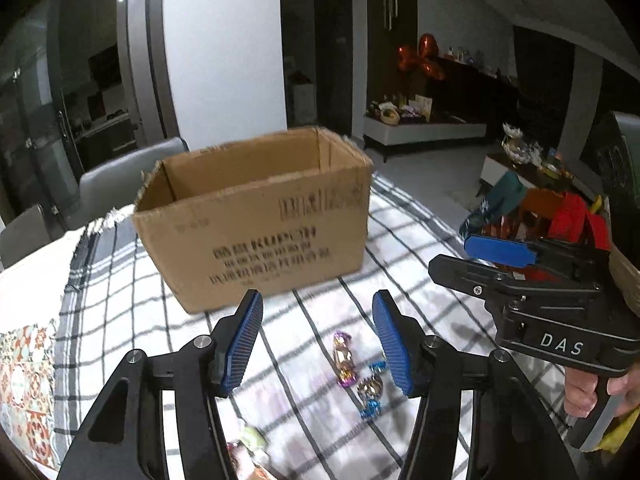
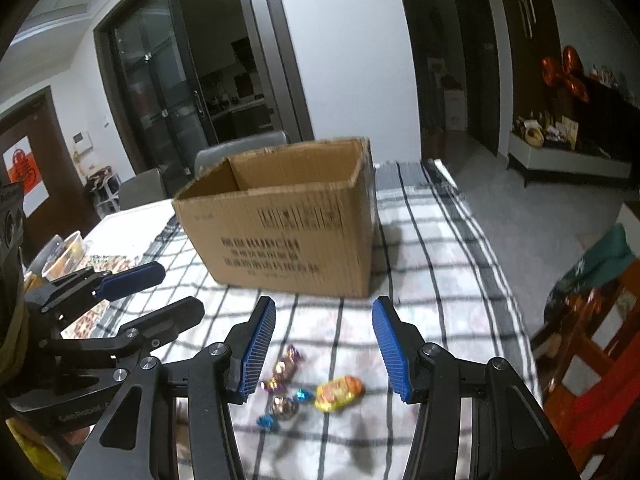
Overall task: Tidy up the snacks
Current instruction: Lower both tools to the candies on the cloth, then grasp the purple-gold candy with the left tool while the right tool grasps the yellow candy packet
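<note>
An open cardboard box (image 1: 256, 220) stands on a checked tablecloth (image 1: 400, 248); it also shows in the right wrist view (image 2: 288, 220). Near me lie wrapped candies: a purple-gold one (image 1: 344, 358) (image 2: 284, 368), a blue-ended one (image 1: 370, 392) (image 2: 284, 406), a yellow-orange one (image 2: 338, 392) and a pale one (image 1: 250, 440) at the bottom edge. My left gripper (image 1: 318, 344) is open and empty above them. My right gripper (image 2: 324, 348) is open and empty too; it also shows at the right of the left wrist view (image 1: 492, 256).
Grey chairs (image 1: 132, 176) stand behind the box. A plastic food tub (image 2: 64, 256) sits on a patterned mat (image 1: 28, 380) at the left. A red wooden chair (image 2: 592, 344) with a green cloth is right of the table. The table's right edge drops to the floor.
</note>
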